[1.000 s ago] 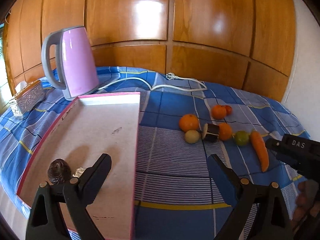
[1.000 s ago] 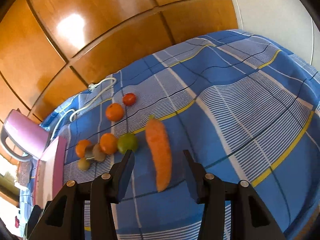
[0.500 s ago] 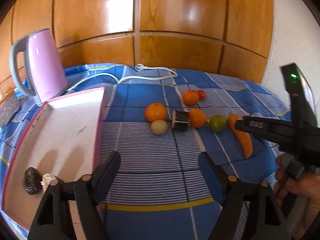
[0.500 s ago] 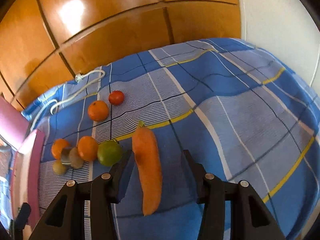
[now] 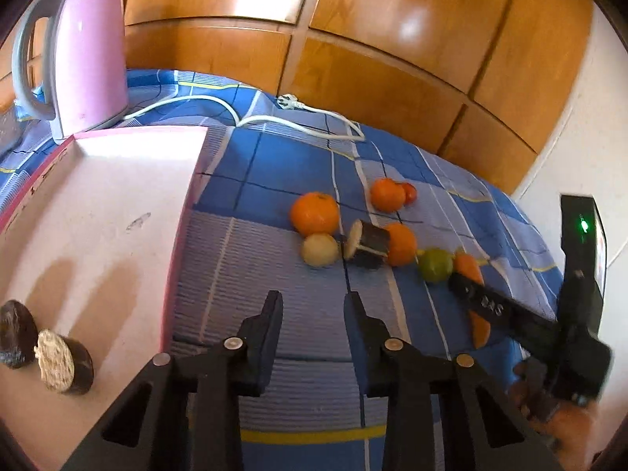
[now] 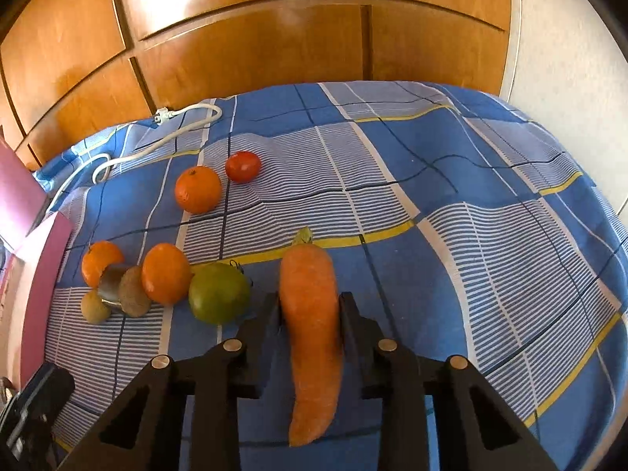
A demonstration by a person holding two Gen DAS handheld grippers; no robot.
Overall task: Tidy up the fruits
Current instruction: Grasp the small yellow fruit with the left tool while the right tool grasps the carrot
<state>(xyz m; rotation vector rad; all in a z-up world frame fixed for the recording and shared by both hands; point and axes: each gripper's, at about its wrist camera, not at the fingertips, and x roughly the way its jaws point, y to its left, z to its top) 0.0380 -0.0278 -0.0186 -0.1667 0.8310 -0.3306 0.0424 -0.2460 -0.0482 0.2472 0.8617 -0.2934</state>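
Pink-rimmed, the tray (image 5: 98, 204) serves as landmark: two dark cut fruit halves (image 5: 47, 357) lie at its near left corner, and a pink kettle (image 5: 74, 59) stands just behind it. Right of the tray, over bare blue checked cloth (image 5: 282, 165), the left gripper (image 5: 314, 306) has just been closing; its fingers are now narrow, with nothing between them. Farther right lie three oranges (image 5: 314, 214), a pale round fruit (image 5: 320, 250), a dark cut piece (image 5: 369, 247), a small tomato (image 5: 409, 193) and a green fruit (image 5: 433, 265). Farthest from the tray, the carrot (image 6: 314, 322) lies lengthwise between the right gripper's (image 6: 310, 310) fingers, which have just been closing and now press its flanks, leafy end pointing beyond the fingertips. White letters on that gripper's body, seen from the left wrist, are upside down and too blurred to read.
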